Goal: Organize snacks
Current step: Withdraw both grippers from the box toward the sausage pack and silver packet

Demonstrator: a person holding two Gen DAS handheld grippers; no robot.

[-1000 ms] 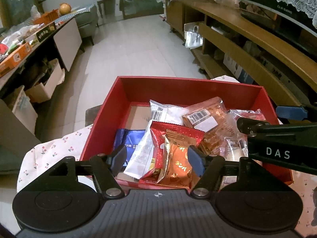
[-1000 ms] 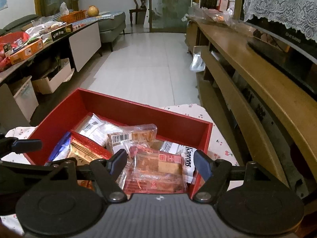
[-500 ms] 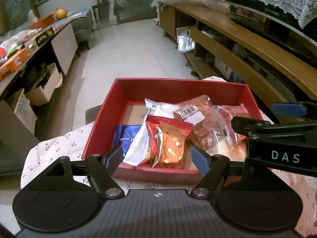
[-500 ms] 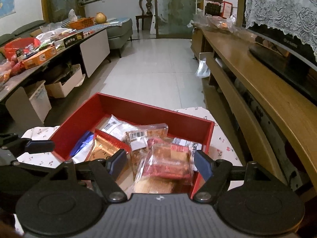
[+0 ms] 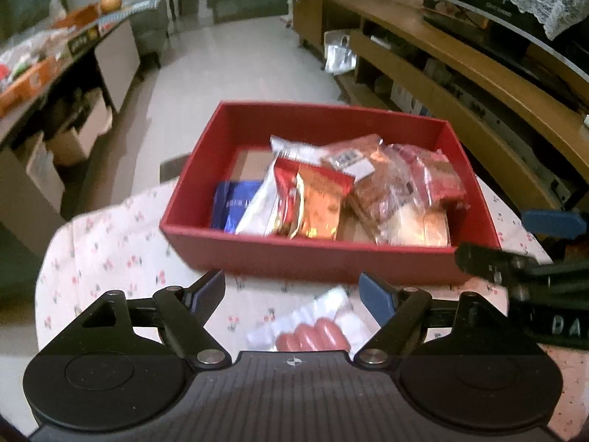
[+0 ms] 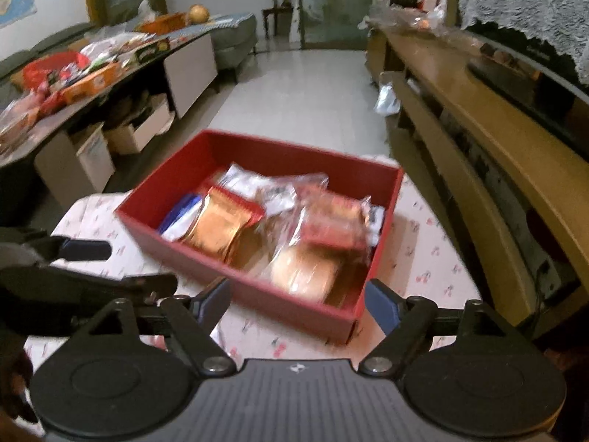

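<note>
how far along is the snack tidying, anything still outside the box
Mostly done: the red box already holds a pile of packets. Nothing is in hand; the left gripper is opening with nothing held, and the right gripper is open. Left: the sausage pack lies on the tablecloth outside the box.

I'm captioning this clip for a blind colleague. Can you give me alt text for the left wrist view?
A red box filled with wrapped snacks sits on a flowered tablecloth. Nearer the camera, the left gripper is empty, its fingers opening above a clear sausage pack lying outside the box. The right gripper's dark arm enters from the right edge.
</note>
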